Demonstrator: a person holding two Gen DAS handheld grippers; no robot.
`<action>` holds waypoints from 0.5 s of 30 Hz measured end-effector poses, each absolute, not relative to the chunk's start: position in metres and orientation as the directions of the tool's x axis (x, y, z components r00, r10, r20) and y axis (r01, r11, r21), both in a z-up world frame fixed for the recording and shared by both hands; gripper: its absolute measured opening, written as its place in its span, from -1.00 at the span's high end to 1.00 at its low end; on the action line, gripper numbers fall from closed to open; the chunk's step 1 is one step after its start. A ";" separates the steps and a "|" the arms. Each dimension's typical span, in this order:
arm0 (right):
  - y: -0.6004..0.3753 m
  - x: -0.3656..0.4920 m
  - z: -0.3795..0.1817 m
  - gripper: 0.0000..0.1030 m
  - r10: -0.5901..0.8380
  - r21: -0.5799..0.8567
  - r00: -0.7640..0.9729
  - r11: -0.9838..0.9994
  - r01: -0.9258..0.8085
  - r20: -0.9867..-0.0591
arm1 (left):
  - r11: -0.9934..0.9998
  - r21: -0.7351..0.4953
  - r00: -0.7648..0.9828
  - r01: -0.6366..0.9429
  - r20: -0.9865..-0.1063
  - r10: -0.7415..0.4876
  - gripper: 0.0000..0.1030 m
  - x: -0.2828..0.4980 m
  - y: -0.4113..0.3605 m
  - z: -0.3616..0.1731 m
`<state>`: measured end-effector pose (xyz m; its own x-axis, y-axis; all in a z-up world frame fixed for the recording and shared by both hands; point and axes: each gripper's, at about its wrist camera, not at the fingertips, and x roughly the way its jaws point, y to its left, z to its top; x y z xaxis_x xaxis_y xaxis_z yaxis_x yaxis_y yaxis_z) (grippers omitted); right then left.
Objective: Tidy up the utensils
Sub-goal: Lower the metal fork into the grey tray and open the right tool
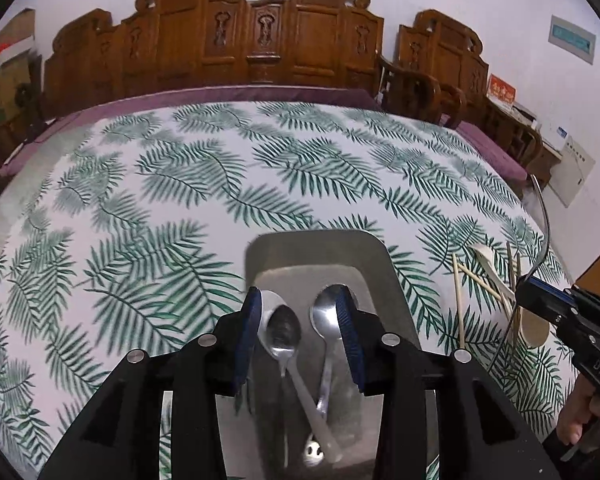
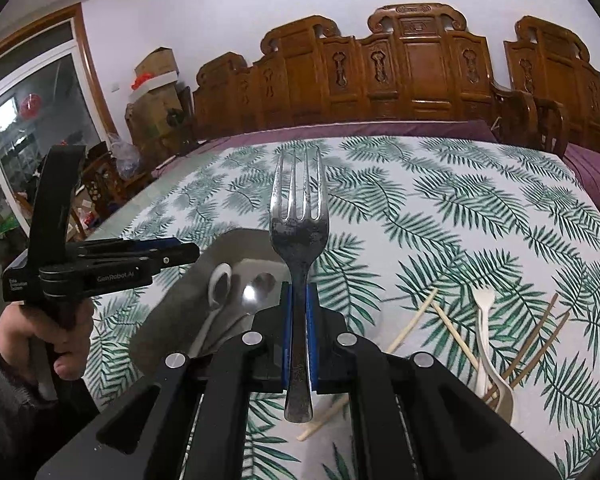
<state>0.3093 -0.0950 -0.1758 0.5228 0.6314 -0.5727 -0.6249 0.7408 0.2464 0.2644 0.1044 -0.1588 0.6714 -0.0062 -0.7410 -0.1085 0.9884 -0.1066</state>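
A grey tray (image 1: 316, 252) lies on the palm-print tablecloth and holds metal spoons (image 1: 284, 332). My left gripper (image 1: 300, 320) is open and empty, its jaws hovering over the spoon bowls. My right gripper (image 2: 299, 304) is shut on the handle of a metal fork (image 2: 299, 216), held upright with the tines up, to the right of the tray (image 2: 224, 252). The fork (image 1: 542, 216) and right gripper (image 1: 540, 296) also show at the right edge of the left wrist view. The left gripper (image 2: 180, 254) shows at the left of the right wrist view.
On the cloth right of the tray lie pale chopsticks (image 2: 412, 320), brown chopsticks (image 2: 540, 336) and a white plastic spoon (image 2: 486, 332). Carved wooden chairs (image 2: 412, 64) stand behind the table. The table's far edge has a purple border (image 1: 260, 94).
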 end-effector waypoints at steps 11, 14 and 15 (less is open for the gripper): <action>-0.048 0.303 -0.147 0.84 0.687 0.263 0.494 0.689 -0.675 -0.533 | 0.984 -0.093 0.702 -0.150 -0.711 0.040 0.29 0.254 0.127 -0.144; -0.032 0.304 -0.147 0.84 0.697 0.270 0.479 0.678 -0.684 -0.533 | 0.982 -0.092 0.705 -0.163 -0.707 0.051 0.29 0.252 0.134 -0.142; -0.026 0.304 -0.149 0.84 0.697 0.271 0.473 0.676 -0.685 -0.540 | 0.982 -0.092 0.706 -0.167 -0.706 0.054 0.29 0.251 0.135 -0.142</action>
<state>0.3038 -0.0258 -0.1494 0.4729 0.6965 -0.5397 -0.6854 0.6757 0.2715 0.2513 0.1354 -0.1420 0.7057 0.0536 -0.7065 -0.1669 0.9816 -0.0923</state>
